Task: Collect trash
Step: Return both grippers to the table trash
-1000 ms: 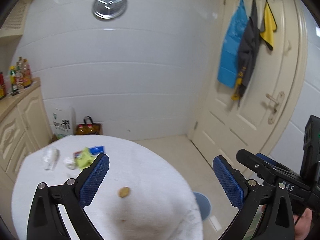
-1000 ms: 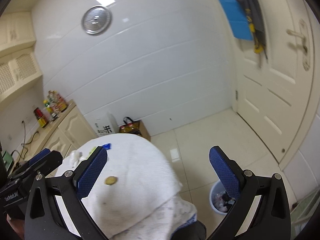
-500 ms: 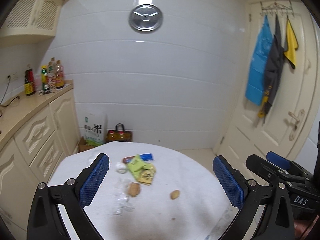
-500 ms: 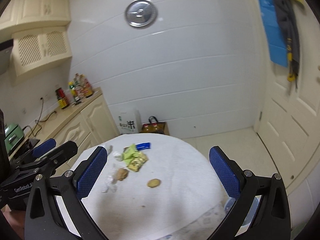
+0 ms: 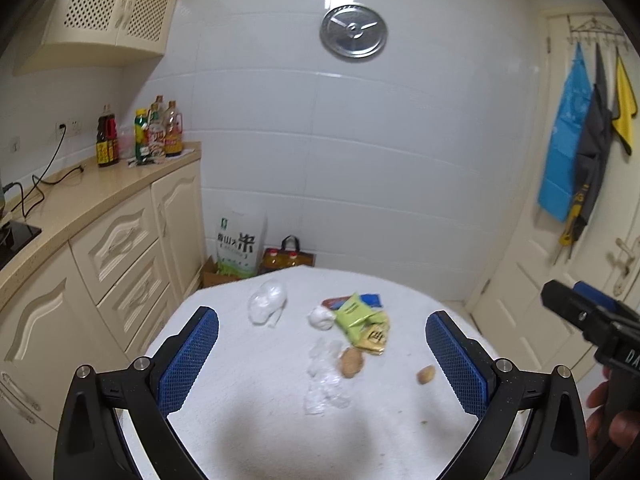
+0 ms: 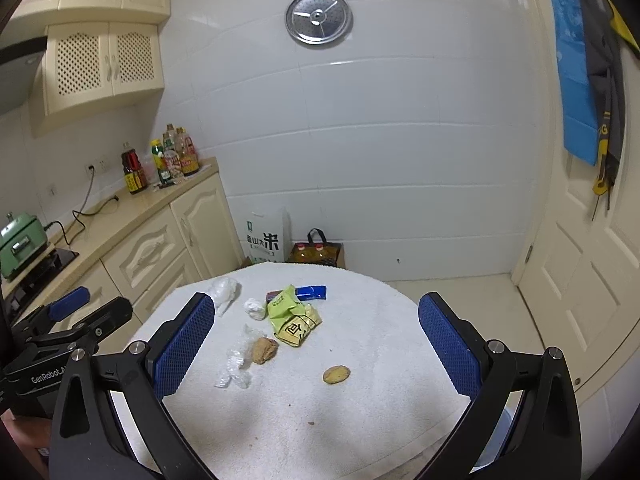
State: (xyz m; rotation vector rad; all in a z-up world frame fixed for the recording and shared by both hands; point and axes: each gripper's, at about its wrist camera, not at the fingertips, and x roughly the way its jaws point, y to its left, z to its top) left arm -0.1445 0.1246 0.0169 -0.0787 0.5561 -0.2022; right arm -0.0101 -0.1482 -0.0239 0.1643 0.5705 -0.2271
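1. we hold both claws spread wide and empty, the left claw (image 5: 320, 360) and right claw (image 6: 312, 350), above the towel-covered counter (image 6: 380, 420).
2. the trash lies mid-counter: green snack wrapper (image 6: 286, 304), yellow wrapper (image 6: 298, 330), blue wrapper (image 6: 311, 291), clear plastic (image 6: 236, 368), crumpled tissue (image 6: 255, 308), two cookies (image 6: 336, 375).
3. we judge the lone cookie the easiest first pick: lower straight, pinch gently lest it crumble.
4. the cluster is packed close; film may snag neighbours. a blue bin (image 6: 505, 424) peeks below the counter's right edge.

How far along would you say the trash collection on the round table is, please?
Nothing looks collected yet. Both the left gripper and the right gripper hover open and empty. The green snack wrapper, blue wrapper, crumpled clear plastic and two brown cookies remain on the white-towelled table.
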